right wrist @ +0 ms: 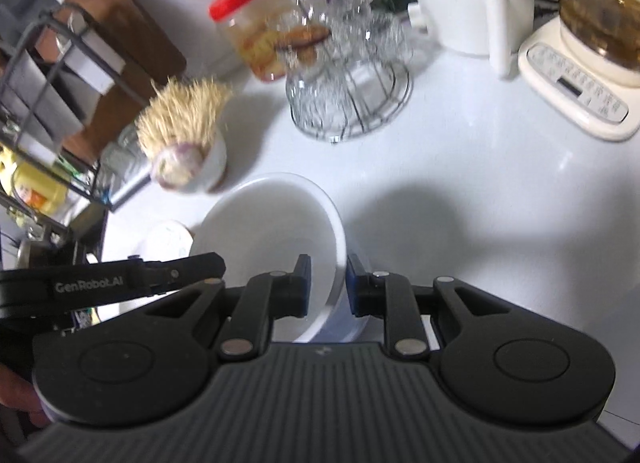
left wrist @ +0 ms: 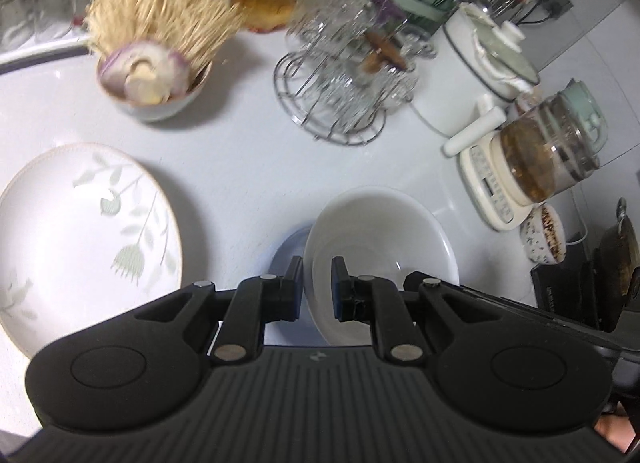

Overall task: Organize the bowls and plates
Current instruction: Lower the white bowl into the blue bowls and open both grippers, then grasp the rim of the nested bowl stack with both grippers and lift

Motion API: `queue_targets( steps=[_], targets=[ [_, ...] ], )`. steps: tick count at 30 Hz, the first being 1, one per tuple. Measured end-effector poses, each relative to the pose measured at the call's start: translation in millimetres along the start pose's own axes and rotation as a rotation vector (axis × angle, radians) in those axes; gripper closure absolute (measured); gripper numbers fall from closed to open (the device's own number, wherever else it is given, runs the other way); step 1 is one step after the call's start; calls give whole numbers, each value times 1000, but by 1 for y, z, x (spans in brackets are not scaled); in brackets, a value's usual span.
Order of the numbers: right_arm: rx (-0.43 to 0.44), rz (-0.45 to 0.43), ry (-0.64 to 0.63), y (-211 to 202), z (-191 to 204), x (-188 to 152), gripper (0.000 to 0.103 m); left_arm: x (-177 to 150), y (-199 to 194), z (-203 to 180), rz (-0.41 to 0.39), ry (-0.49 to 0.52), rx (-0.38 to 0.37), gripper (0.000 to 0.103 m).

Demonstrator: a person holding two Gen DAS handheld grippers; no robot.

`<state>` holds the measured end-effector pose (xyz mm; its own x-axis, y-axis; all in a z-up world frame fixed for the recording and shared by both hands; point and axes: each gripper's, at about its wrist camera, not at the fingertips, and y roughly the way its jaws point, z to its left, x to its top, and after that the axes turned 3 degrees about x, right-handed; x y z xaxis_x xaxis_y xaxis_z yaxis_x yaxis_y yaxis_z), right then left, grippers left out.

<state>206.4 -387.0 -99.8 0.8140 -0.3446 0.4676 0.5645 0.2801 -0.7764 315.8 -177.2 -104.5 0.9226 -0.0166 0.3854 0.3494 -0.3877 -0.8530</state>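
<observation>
Left wrist view: your left gripper (left wrist: 317, 287) jaws narrow, straddling white bowl (left wrist: 380, 259) rim; blue dish (left wrist: 286, 251) beneath; floral plate (left wrist: 88, 239) left of jaws, unstacked.
Right wrist view: your right gripper (right wrist: 328, 287) jaws pinch bowl's opposite rim. Stacking appears barely begun.

Both the left gripper (left wrist: 316, 287) and the right gripper (right wrist: 328, 285) are matte black plastic: ribbed bodies, two round lobes with oval recesses, linkage arms pinned by silver rivets, blue-faced jaws. White "GenRobot.AI" lettering marks the left one.
</observation>
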Motion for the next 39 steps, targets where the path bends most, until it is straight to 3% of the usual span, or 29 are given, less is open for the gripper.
queue_targets(
  steps=[12, 22, 24, 25, 26, 28, 34, 39],
  targets=[
    [-24, 43, 39, 18, -8, -15, 81, -10, 23, 3, 26, 70, 39, 88],
    [-16, 15, 51, 13, -11, -9, 81, -14, 23, 13, 20, 28, 49, 88],
    [-16, 7, 51, 12, -12, -7, 79, -15, 21, 15, 15, 13, 52, 88],
    [-15, 0, 49, 11, -12, -6, 70, -16, 20, 16, 10, 5, 56, 88],
    [-9, -12, 50, 9, -13, -5, 51, -16, 19, 18, 6, -4, 61, 84],
    [8, -40, 54, 7, -16, -4, 37, -16, 17, 20, -3, -19, 69, 72],
    [27, -5, 90, 22, -28, -4, 37, -17, 18, 18, -11, -6, 83, 52],
    [23, 35, 134, 41, -44, -7, 38, -15, 27, 13, 0, 15, 86, 48]
  ],
)
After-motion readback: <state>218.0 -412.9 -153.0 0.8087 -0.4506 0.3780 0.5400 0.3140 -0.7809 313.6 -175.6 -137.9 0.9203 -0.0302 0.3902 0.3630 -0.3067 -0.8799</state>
